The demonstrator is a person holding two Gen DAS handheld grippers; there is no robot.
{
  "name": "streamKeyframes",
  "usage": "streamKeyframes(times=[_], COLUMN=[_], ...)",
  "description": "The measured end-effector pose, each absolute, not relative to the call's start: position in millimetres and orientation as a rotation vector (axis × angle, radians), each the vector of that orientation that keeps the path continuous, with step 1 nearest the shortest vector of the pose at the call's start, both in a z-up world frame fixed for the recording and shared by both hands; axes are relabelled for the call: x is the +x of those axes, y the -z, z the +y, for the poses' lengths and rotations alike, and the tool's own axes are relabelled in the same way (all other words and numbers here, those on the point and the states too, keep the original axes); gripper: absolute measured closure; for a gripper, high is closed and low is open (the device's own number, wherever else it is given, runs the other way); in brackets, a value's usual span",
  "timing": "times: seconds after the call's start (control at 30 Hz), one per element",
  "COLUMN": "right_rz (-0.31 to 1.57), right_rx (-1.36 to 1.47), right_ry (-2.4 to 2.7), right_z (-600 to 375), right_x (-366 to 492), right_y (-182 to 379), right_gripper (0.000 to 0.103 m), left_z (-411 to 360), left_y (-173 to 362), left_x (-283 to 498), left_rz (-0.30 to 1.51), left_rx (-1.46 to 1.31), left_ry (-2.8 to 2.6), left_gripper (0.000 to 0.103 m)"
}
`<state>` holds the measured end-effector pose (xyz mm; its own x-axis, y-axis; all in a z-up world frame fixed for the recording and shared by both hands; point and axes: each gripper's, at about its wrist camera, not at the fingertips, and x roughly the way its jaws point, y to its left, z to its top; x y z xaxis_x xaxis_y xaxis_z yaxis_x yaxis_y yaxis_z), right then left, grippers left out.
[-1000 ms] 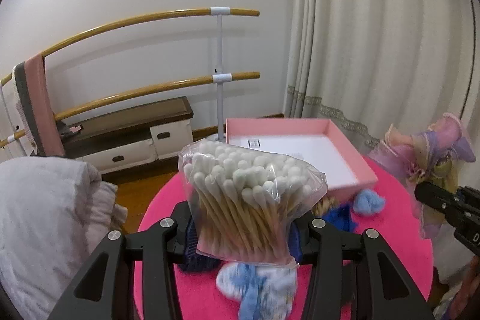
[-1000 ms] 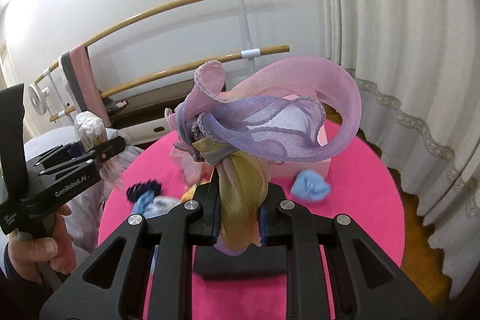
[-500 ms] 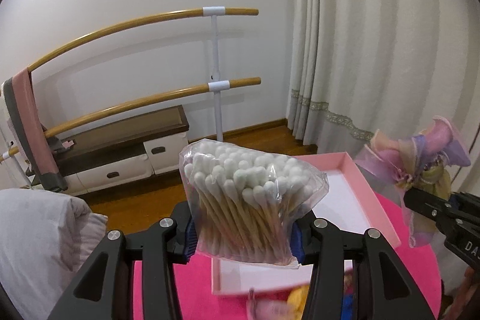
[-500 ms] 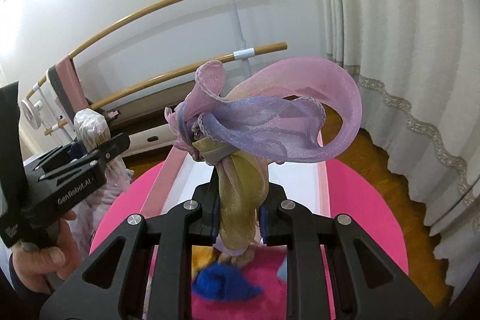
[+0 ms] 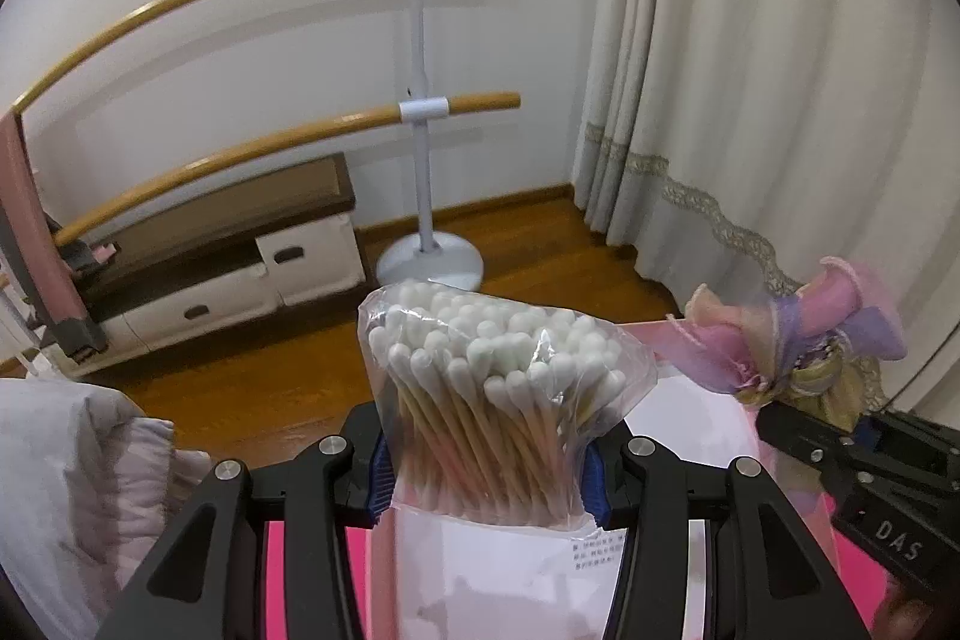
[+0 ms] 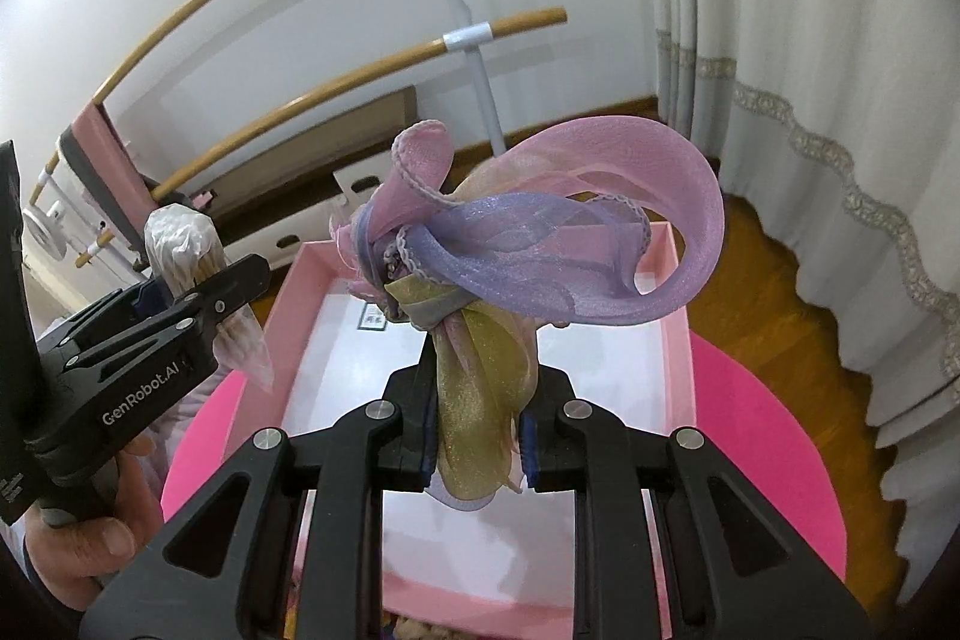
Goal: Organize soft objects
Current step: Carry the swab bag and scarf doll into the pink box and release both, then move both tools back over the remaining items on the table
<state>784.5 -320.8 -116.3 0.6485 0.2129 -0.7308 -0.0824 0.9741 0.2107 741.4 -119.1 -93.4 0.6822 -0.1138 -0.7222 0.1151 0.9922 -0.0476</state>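
Note:
My left gripper [image 5: 486, 466] is shut on a clear bag of cotton swabs [image 5: 492, 394] and holds it above the left edge of the pink box [image 6: 675, 340]. My right gripper [image 6: 477, 436] is shut on a pink, purple and gold organza bow [image 6: 528, 268] and holds it over the box's white inside. The bow also shows in the left wrist view [image 5: 798, 352], right of the swabs. The left gripper with the bag [image 6: 186, 268] shows at the left of the right wrist view. The box shows under the left gripper too [image 5: 510, 580].
The box sits on a round bright pink table [image 6: 756, 448]. A white curtain [image 5: 750, 70] hangs on the right. A wooden double barre on a white stand [image 5: 420, 112] and a low cabinet [image 5: 228, 256] stand behind. Pale bedding [image 5: 66, 478] lies at the left.
Both grippers have moved forward over the table with their loads, from above the loose soft items near the front to above the pink box. The loose items have dropped out of view.

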Motion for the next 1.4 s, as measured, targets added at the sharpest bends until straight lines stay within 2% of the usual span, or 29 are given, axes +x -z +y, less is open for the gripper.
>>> streamKeyframes(times=[0.1, 0.13, 0.17, 0.2, 0.23, 0.27, 0.3, 0.37, 0.4, 0.93, 1.4], right_rz=[0.884, 0.89, 0.894, 0.895, 0.893, 0.889, 0.886, 0.871, 0.858, 0.658, 0.507], right_rx=[0.172, 0.177, 0.181, 0.188, 0.196, 0.204, 0.209, 0.233, 0.25, 0.243, 0.181], right_ry=[-0.163, -0.161, -0.153, -0.145, -0.143, -0.149, -0.143, -0.147, -0.15, -0.093, -0.067], right_z=[-323.2, -322.3, -324.6, -327.8, -330.4, -332.8, -335.3, -341.2, -345.5, -351.5, -343.2], right_x=[794.9, 796.4, 798.9, 801.2, 801.6, 801.5, 800.4, 795.8, 791.2, 683.6, 544.1], right_y=[126.6, 128.0, 130.4, 132.5, 133.9, 135.0, 134.9, 132.9, 130.5, 62.1, 35.1], right_gripper=[0.079, 0.074, 0.062, 0.056, 0.039, 0.024, 0.019, 0.003, 0.0, 0.0, 0.0], left_z=[-125.3, -129.0, -131.6, -134.8, -136.2, -138.7, -139.9, -142.3, -143.2, -134.5, -114.2], left_y=[98.7, 100.4, 101.4, 102.2, 101.8, 103.1, 101.2, 101.9, 101.1, 57.1, 63.4], left_x=[781.3, 793.5, 799.3, 811.7, 817.8, 811.1, 820.4, 825.7, 827.5, 803.7, 678.5], left_rz=[0.839, 0.847, 0.851, 0.852, 0.847, 0.838, 0.829, 0.828, 0.829, 0.604, 0.53], left_rx=[0.012, 0.018, 0.026, 0.039, 0.048, 0.053, 0.057, 0.058, 0.061, 0.063, 0.021], left_ry=[0.131, 0.134, 0.133, 0.118, 0.102, 0.093, 0.087, 0.079, 0.068, 0.088, 0.03], left_gripper=[0.054, 0.046, 0.032, 0.023, 0.007, 0.003, 0.002, 0.0, 0.0, 0.0, 0.0])
